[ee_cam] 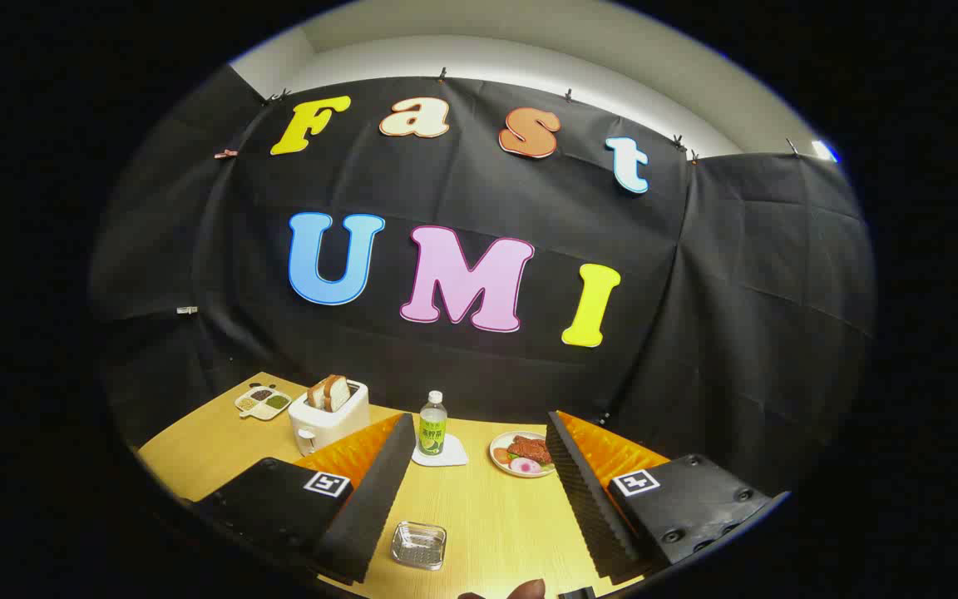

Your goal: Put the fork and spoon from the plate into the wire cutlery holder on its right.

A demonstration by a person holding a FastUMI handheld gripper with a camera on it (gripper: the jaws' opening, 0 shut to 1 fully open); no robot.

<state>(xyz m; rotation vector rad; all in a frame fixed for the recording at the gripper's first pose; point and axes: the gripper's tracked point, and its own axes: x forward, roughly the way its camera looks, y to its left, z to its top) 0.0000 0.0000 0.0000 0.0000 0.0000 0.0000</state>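
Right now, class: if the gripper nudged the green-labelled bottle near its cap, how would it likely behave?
The bottle stands tall and narrow on a small white mat, so it would probably tip rather than slide. It looks like thin plastic, likely light and slightly squashy. Once down, its round body might roll. The open gripper is short of it.
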